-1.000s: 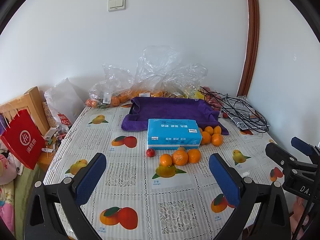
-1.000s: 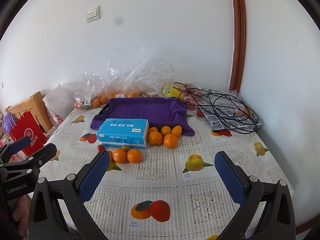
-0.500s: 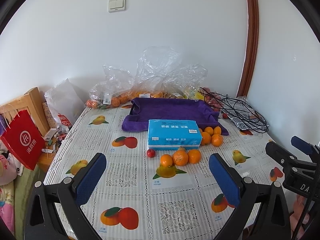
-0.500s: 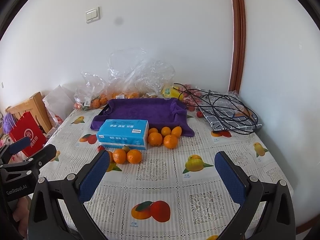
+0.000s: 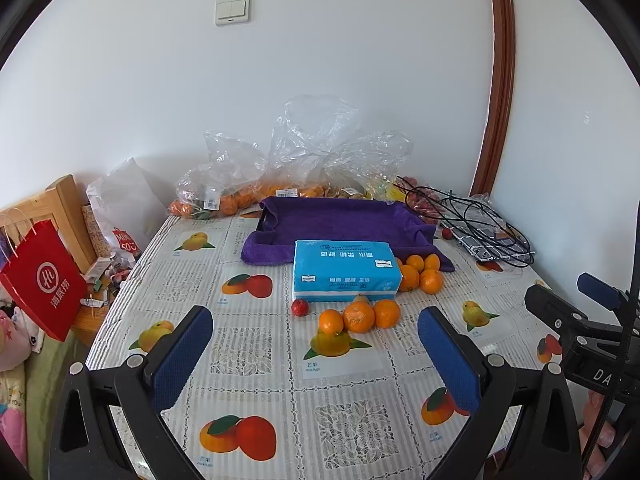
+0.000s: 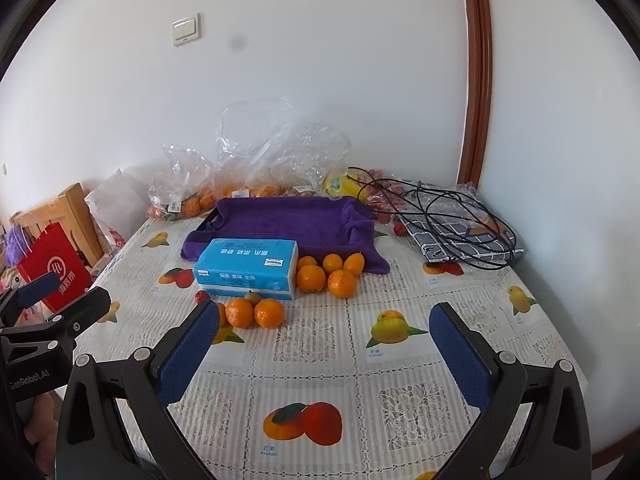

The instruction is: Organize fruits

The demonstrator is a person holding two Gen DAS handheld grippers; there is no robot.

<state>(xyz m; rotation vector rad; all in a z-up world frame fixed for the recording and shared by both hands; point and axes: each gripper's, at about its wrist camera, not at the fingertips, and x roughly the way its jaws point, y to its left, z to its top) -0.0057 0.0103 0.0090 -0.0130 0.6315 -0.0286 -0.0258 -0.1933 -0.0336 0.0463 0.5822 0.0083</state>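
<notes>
lining the tray (image 5: 340, 222), a purple towel (image 5: 352, 224) holds nothing.

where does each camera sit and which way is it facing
Left wrist: on the left gripper, facing the wall across the fruit-print tablecloth; open blue-padded fingers show, right gripper at right edge.
Right wrist: on the right gripper, same heading; left gripper at left edge.
Shared: blue tissue pack, loose oranges, purple towel-lined tray.
</notes>
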